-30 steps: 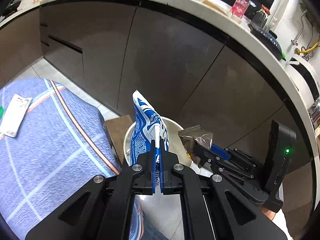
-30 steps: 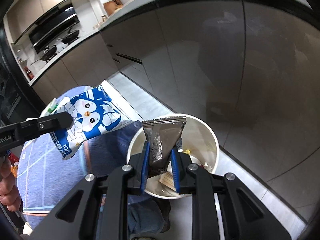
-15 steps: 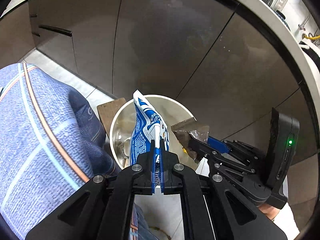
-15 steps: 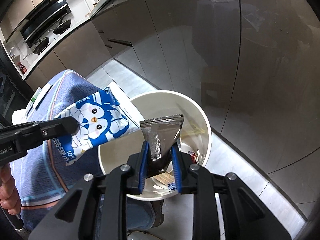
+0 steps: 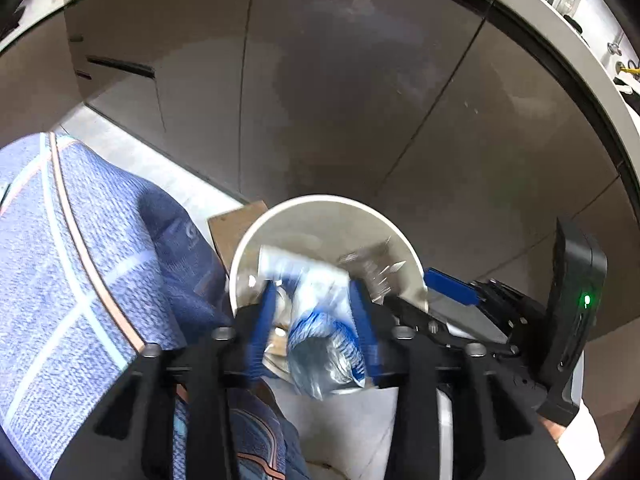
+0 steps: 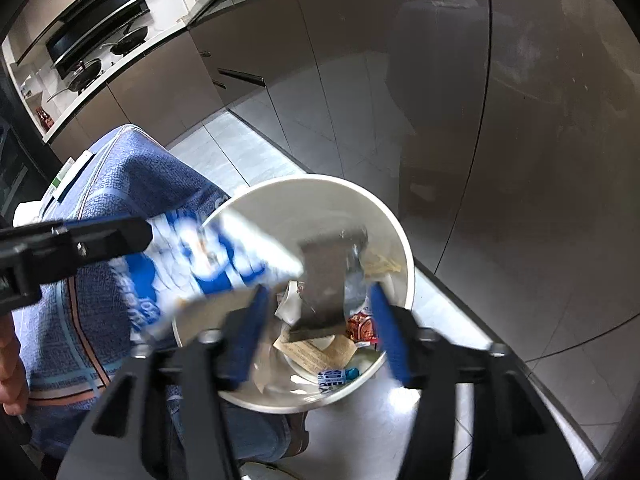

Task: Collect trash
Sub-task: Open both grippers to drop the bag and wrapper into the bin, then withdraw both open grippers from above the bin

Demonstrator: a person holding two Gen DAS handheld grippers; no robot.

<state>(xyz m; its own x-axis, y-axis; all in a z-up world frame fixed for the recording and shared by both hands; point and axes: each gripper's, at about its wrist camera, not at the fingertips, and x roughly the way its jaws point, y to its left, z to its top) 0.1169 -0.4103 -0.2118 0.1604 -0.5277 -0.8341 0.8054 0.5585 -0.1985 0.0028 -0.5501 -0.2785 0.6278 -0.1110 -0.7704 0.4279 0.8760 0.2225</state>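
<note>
A white round bin (image 5: pixel 404 244) (image 6: pixel 396 236) stands on the floor below both grippers and holds several scraps. My left gripper (image 5: pixel 316 312) is open over its rim; the blue and white penguin wrapper (image 5: pixel 320 320) (image 6: pixel 212 264) is loose and blurred between the fingers, tipping into the bin. My right gripper (image 6: pixel 320 320) is open above the bin; the brown foil wrapper (image 6: pixel 328 288) (image 5: pixel 372 268) is loose between its blue pads, falling. The right gripper also shows in the left wrist view (image 5: pixel 452 292), and the left gripper's finger (image 6: pixel 100 236) shows in the right wrist view.
A blue cloth-covered table (image 5: pixel 60 280) (image 6: pixel 132 184) is left of the bin. Brown cabinet fronts (image 5: pixel 320 100) stand close behind it. A cardboard piece (image 5: pixel 236 228) lies by the bin. The tiled floor (image 6: pixel 460 332) runs to the right.
Both grippers have opened over the bin. The penguin wrapper and the brown foil wrapper have come free and are dropping into it. Both grippers moved closer above the bin.
</note>
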